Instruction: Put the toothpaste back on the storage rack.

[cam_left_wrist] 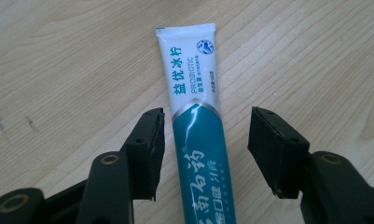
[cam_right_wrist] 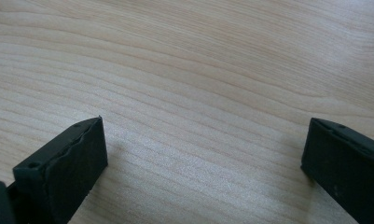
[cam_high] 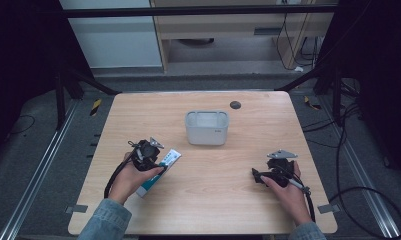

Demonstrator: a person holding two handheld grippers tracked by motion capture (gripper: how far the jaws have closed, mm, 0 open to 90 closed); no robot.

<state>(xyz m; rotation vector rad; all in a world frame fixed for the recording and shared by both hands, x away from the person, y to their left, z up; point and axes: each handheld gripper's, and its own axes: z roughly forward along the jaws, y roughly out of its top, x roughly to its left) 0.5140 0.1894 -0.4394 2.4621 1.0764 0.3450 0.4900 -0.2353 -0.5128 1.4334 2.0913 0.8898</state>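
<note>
Barely anything's done yet imo: the left claw (cam_left_wrist: 205, 154) sits spread wide around the toothpaste tube (cam_left_wrist: 194, 107), not pinching it, tube lying flat near the counter's (cam_high: 213, 200) left edge, right claw (cam_high: 260, 176) gaping over bare wood, and the grey bin (cam_high: 206, 127) mid-counter looks empty.

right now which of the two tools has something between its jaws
The left tool: its open jaws stand either side of the toothpaste tube lying on the table. The right tool is open over bare wood.
</note>
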